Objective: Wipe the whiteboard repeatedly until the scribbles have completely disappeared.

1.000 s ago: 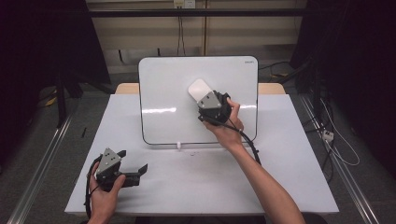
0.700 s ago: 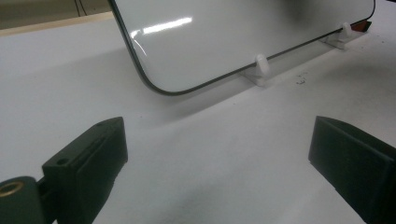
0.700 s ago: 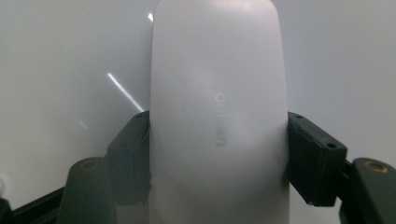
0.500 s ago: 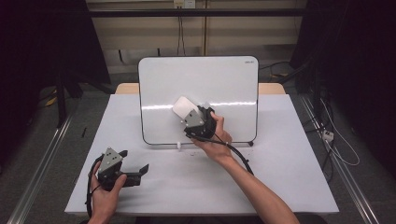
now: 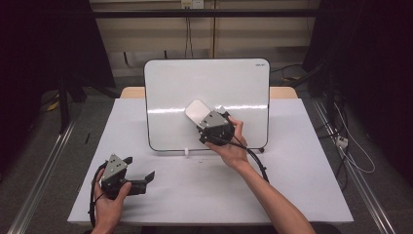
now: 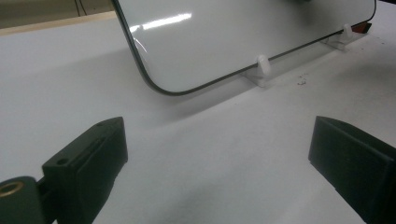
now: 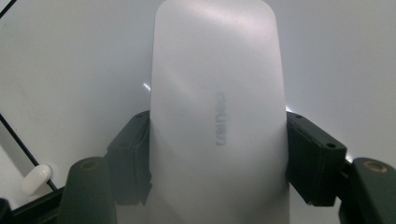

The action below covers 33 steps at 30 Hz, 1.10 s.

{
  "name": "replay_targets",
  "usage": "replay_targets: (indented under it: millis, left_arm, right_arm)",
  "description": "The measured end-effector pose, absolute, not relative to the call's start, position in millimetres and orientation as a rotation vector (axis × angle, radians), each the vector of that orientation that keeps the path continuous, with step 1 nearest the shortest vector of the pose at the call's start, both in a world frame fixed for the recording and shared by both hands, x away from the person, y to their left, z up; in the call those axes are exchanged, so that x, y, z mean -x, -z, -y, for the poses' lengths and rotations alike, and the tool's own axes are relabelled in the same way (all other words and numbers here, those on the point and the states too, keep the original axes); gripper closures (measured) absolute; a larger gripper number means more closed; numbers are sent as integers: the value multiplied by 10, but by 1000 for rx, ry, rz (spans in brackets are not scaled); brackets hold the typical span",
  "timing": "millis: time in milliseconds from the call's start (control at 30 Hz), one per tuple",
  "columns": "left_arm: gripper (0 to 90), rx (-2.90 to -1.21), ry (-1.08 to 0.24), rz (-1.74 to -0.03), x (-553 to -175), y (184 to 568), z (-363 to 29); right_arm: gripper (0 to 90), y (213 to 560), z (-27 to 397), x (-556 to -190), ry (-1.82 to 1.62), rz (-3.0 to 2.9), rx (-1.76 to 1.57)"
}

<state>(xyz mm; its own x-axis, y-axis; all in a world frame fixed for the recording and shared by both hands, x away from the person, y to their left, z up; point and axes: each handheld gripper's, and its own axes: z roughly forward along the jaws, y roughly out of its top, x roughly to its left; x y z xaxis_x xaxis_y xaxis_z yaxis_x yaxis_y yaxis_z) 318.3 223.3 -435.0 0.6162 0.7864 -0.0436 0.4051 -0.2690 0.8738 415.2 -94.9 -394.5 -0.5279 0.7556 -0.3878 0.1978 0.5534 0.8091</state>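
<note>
Since a second ago the right gripper (image 5: 204, 117) has slid its white eraser (image 5: 197, 112) leftward and a little downward across the whiteboard (image 5: 207, 87), from the board's right-of-centre part to near its middle; the left gripper (image 5: 127, 174) has stayed where it was.

Nearest the person, the left gripper rests on the white desk (image 5: 292, 185) at the front left, held by the left hand (image 5: 109, 202). Its jaws stand wide apart with nothing between them, and in the left gripper view they frame bare desk in front of the board's lower rounded corner and its small white clip feet (image 6: 262, 65).

Farther in, the right hand (image 5: 231, 146) reaches over the middle of the desk. The right gripper's jaws are closed on the sides of the eraser (image 7: 217, 116), which carries a faint grey logo and lies flat against the board's glossy face. A black cable (image 5: 255, 161) trails back along the forearm.

At the far side the whiteboard stands upright, tilted slightly back, with a dark thin rim.
</note>
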Motion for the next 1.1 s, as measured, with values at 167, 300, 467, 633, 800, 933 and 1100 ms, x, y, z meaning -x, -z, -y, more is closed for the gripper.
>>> replay_targets:
  millis: [167, 300, 467, 633, 800, 933, 1100]
  left_arm:
    - [46, -1892, -508, -946, -3181, 4346, -2231]
    - [46, -1894, -509, -950, -3174, 4349, -2239]
    - [46, -1889, -502, -963, -3184, 4366, -2267]
    - [46, -1879, -505, -971, -3186, 4367, -2272]
    - [46, -1874, -505, -973, -3181, 4366, -2273]
    - [46, -1882, -514, -973, -3172, 4360, -2284]
    - [46, -1877, -514, -974, -3158, 4351, -2270]
  right_arm:
    - [315, 3911, 997, -4089, -940, -2019, -743]
    - [315, 3860, 1029, -4046, -943, -2008, -723]
    - [315, 3857, 1109, -4020, -941, -2002, -743]
    - [315, 3844, 1191, -4022, -955, -1986, -770]
    - [314, 3835, 1253, -3983, -965, -1974, -779]
    - [314, 3813, 1322, -3963, -963, -1962, -795]
    - [314, 3796, 1385, -3925, -960, -1947, -806]
